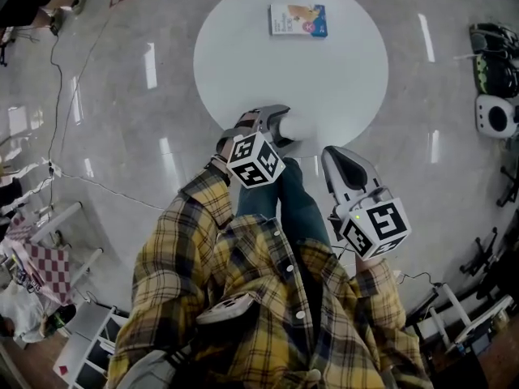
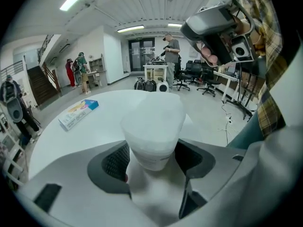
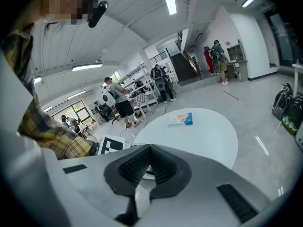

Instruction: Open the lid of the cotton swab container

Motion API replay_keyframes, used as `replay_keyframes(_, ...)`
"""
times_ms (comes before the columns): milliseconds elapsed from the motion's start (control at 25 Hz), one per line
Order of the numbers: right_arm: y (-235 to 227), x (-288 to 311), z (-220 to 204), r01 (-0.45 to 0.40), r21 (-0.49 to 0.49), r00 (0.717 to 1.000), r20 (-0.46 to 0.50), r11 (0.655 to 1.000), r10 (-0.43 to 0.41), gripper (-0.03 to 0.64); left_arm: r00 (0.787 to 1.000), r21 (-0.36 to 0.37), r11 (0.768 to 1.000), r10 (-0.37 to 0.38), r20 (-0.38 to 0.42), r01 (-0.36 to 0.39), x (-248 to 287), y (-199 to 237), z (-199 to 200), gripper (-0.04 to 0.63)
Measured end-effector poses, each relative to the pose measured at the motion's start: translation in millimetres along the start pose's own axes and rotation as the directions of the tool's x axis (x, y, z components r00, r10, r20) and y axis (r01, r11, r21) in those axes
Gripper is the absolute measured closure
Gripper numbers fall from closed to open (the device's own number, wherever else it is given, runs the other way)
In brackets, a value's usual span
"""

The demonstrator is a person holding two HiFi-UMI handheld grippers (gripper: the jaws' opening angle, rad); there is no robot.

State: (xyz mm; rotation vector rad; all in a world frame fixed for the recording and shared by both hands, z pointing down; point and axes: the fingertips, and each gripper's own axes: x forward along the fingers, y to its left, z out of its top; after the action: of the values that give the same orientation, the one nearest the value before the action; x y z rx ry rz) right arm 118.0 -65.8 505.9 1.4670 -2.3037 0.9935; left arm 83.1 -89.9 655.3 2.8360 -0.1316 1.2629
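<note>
White plastic cotton swab container (image 2: 154, 126), lid on, is clamped in the left claw (image 1: 274, 125) at the near edge of the round surface (image 1: 340, 79). The right claw (image 3: 147, 168) is closed on nothing, just off that edge. A flat box (image 1: 298, 19) lies at the far edge.

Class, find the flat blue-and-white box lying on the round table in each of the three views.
Head view: box at top centre.
Left gripper view: left of centre.
Right gripper view: just right of centre.
Shared landmark: the round white table under it.
</note>
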Motion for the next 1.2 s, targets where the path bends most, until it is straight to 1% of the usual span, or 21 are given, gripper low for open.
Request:
replay_keyframes(80,-3,-1,-1,0.007,0.01,1.0,0.0,1.0,-0.007,0.601,1.0,0.003,1.0,-0.008,-0.001,0.008,3,-1,0,0.293)
replay_keyframes(240,-5,0,0,0.007,0.012,1.0,0.002,1.0,-0.007,0.601,0.999,-0.025,0.999,-0.036,0.02,0.036,4,-3,0,0.307)
replay_keyframes(320,-5,0,1,0.01,0.013,1.0,0.003,1.0,-0.01,0.601,0.999,-0.013,0.999,-0.04,0.028,0.041,3,-4,0,0.327)
replay_keyframes(440,-7,0,3,0.021,0.017,1.0,0.003,1.0,-0.021,0.601,0.999,0.007,0.999,-0.041,0.032,0.04,3,-6,0,0.335)
replay_keyframes(680,-9,0,4,0.044,0.032,0.999,0.006,0.999,-0.044,0.601,0.998,0.009,0.999,-0.052,0.034,0.052,1,-8,2,0.339)
replay_keyframes(960,-8,5,3,0.039,0.041,0.999,0.011,0.998,-0.04,0.601,0.997,0.018,0.998,-0.064,0.033,0.063,2,-10,1,0.339)
replay_keyframes(1080,-7,5,7,0.037,0.033,0.999,0.015,0.999,-0.038,0.601,0.998,0.009,0.998,-0.06,0.034,0.06,-1,-10,2,0.341)
replay_keyframes(1200,-8,4,9,0.04,0.029,0.999,0.018,0.999,-0.04,0.601,0.996,-0.027,0.997,-0.07,0.051,0.071,-7,-11,5,0.341)
